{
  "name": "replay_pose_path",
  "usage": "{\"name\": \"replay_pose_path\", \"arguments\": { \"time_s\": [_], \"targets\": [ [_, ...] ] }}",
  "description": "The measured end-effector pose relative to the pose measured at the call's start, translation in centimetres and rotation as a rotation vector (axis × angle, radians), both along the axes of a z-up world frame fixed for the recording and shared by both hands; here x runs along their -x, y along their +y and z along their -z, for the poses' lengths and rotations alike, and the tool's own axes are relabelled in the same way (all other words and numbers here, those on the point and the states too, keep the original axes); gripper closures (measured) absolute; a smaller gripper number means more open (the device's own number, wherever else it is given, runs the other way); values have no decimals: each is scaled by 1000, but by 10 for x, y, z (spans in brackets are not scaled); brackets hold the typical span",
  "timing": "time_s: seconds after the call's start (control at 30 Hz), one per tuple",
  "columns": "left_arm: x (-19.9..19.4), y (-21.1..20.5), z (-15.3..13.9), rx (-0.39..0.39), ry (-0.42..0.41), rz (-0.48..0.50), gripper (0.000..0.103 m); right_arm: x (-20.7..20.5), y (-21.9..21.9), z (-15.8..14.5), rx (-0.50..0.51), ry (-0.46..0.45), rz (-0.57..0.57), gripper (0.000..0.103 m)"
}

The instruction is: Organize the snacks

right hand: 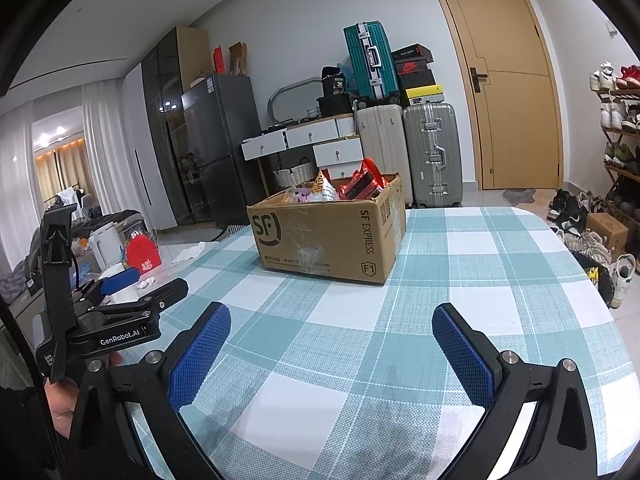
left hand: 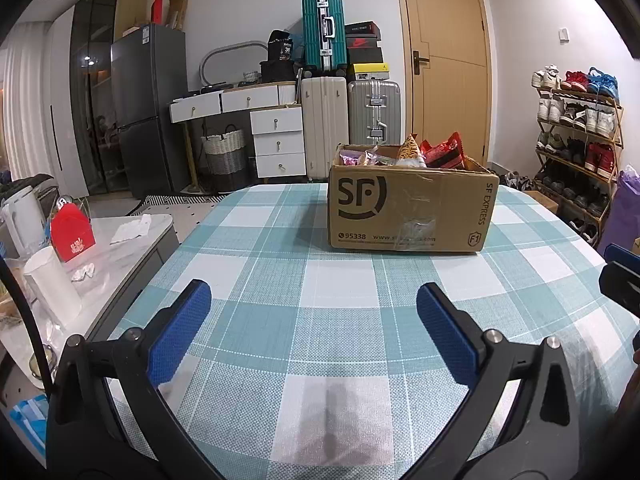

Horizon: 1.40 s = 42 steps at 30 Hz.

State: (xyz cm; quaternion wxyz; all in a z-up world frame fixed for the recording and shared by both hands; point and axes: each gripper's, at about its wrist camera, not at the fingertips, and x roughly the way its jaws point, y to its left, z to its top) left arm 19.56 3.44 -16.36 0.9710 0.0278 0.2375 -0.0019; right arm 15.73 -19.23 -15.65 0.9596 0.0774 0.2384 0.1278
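A brown cardboard box (left hand: 412,208) marked SF stands on the checked teal tablecloth (left hand: 312,280), far side of the table. Several snack packets stick out of its top: a red bag (left hand: 444,154), an orange-yellow bag (left hand: 412,152), pink ones (left hand: 360,158). My left gripper (left hand: 314,316) hovers open over the cloth well short of the box, nothing between its blue pads. In the right wrist view the same box (right hand: 328,236) sits ahead and slightly left, and my right gripper (right hand: 332,340) is open and empty too. The left gripper (right hand: 120,300) shows at the left, held by a hand.
A low marble side table (left hand: 120,248) at the left carries a white kettle (left hand: 22,220), a red carton (left hand: 72,232) and a white cup (left hand: 54,284). Suitcases (left hand: 352,120), drawers and a fridge line the far wall. A shoe rack (left hand: 576,140) stands right of the table.
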Motion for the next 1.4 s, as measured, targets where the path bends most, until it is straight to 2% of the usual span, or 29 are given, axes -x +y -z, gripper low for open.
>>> {"name": "replay_pose_path", "arguments": {
  "time_s": [0.97,1.4],
  "targets": [
    [3,-9,2,-10,-7,32,0,0,-1,0,-3,1,1,0],
    [-1,-4,2,-14,12,3,0,1,-1,1,-5,3,2,0]
  ]
}}
